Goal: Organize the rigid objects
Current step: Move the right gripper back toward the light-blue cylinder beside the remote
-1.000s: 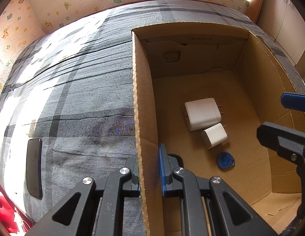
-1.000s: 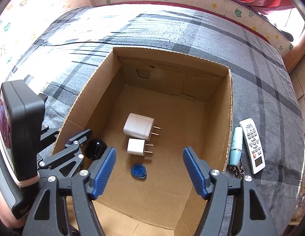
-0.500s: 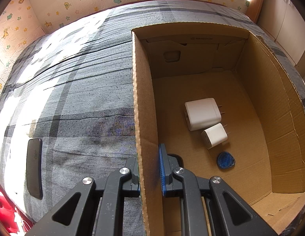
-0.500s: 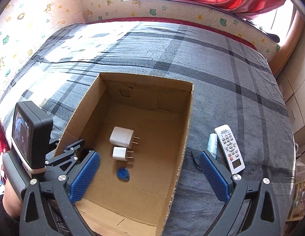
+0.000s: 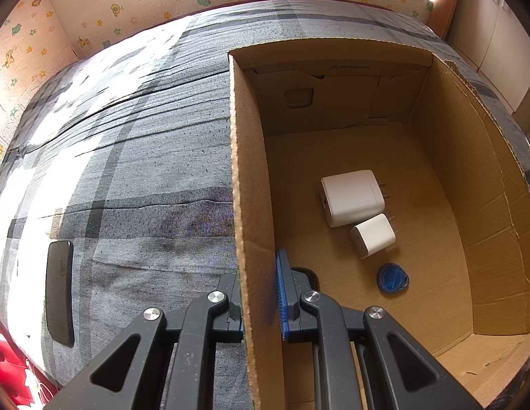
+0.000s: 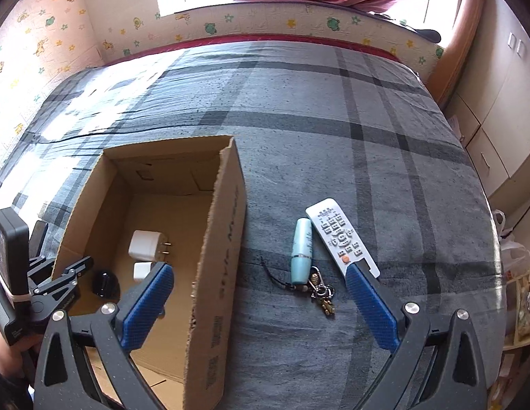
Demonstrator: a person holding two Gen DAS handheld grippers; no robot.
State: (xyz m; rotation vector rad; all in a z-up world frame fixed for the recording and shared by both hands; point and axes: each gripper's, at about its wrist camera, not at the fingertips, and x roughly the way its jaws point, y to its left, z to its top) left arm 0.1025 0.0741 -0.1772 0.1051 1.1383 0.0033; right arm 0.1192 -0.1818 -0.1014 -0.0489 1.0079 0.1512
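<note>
Left wrist: left claw (image 5: 257,294) clamped on cardboard box wall (image 5: 246,184)

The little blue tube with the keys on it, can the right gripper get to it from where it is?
Probably yes. The right gripper is wide open, and the blue tube lies on the bedspread just ahead of it, outside the cardboard box. Nothing covers it, though the white remote lies right beside it.
</note>
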